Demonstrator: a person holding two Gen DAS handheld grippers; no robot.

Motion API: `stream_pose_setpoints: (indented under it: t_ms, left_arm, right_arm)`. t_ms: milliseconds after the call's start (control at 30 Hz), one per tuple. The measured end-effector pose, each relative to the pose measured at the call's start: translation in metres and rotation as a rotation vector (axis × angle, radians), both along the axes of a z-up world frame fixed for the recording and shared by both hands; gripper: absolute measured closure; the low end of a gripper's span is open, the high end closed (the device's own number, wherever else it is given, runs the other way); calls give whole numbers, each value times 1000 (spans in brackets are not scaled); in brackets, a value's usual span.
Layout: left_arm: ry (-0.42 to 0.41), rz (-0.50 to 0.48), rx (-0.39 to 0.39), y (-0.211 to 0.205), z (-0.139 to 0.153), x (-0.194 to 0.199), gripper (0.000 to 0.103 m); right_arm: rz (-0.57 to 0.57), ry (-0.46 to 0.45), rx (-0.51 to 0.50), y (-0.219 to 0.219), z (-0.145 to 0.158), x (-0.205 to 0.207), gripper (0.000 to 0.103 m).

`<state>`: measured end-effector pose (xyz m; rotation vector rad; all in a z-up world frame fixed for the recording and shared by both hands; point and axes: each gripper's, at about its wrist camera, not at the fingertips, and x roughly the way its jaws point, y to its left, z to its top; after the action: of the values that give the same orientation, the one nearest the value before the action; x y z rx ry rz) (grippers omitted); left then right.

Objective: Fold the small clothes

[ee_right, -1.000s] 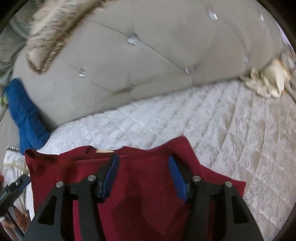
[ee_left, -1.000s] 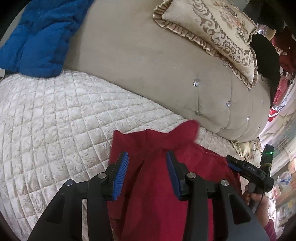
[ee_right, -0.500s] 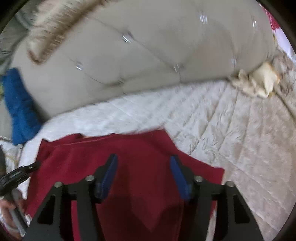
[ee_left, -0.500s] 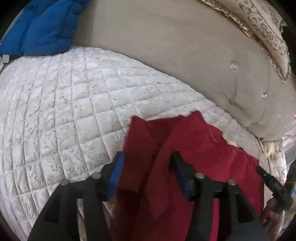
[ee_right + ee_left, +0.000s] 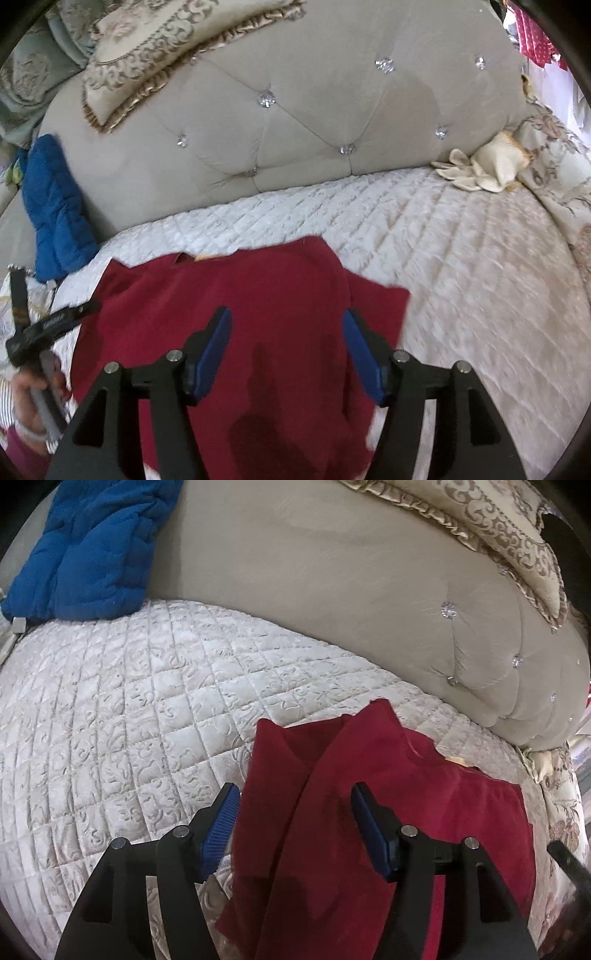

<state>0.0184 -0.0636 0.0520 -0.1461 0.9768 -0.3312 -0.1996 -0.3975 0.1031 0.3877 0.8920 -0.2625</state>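
A dark red garment lies flat on the quilted white bedspread, with one flap folded diagonally across its left side. My left gripper hovers open over that folded edge, its blue pads clear of the cloth. In the right wrist view the same garment spreads below my right gripper. Its jaws are opening and nothing is pinched between them. A hand holding the other tool shows at the left edge.
A tufted beige headboard rises behind the bed, with a patterned frilled cushion leaning on it. A blue padded jacket lies at the back left. A cream cloth sits at the back right corner.
My left gripper's jaws widened and let go of the red flap, which now lies flat. My right gripper drew back and upward from the garment, so more headboard shows.
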Motion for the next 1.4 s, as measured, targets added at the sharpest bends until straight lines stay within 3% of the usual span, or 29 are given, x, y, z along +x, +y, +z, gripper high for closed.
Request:
stream_pose_setpoints:
  t_ms: [200,400,567,700,800,833,867,900,933,967,1033,1133,1233,1300,1333,1367,1400]
  left_arm:
    - [-23,-16,4,-1,10,-13,61]
    - [15,-31,1,5,12,-28,61]
    - [43,-52,94,24,17,-51,61]
    - [61,-52,17,48,25,-69,61]
    - [88,-56,-11,55,17,-79,61]
    - [109,-62,-2,53,12,-80,61]
    - [133,-76,17,49,5,-82,62]
    - [144,-86,30,47,2,-84,63]
    - [153,-98,44,46,-1,-88,64]
    - [149,-108,56,45,-3,-93,64]
    - [132,-111,59,50,-5,-101,64]
    - [184,-109,73,55,-20,-101,64]
    - [199,-95,27,61,-20,-98,64]
    - [162,-91,28,63,-12,-98,64]
    - [143,-80,28,63,-9,-98,64]
    - [128,-69,21,64,-6,-100,64]
    - [114,-60,11,65,-3,-99,64]
  right_arm:
    - [20,45,4,16,-6,-32,33]
    - [11,173,-49,19,-48,-34,31]
    - [-9,131,-4,17,-22,-51,29]
    - [3,118,12,19,-11,-69,22]
    - [13,127,62,20,-25,-74,19]
    - [23,149,86,21,-35,-74,25]
    - [36,167,93,24,-40,-73,54]
    - [51,193,63,28,-45,-73,68]
    - [59,179,49,29,-41,-75,74]
    - [72,166,46,30,-35,-77,86]
    - [85,150,13,33,-23,-81,94]
    - [87,199,-14,34,-32,-78,94]
    - [79,199,-32,41,-27,-76,90]
    - [27,163,-49,45,-9,-80,73]
    - [2,136,-54,48,2,-81,56]
    - [3,114,-48,50,8,-79,45]
    - [16,96,-44,55,14,-73,44]
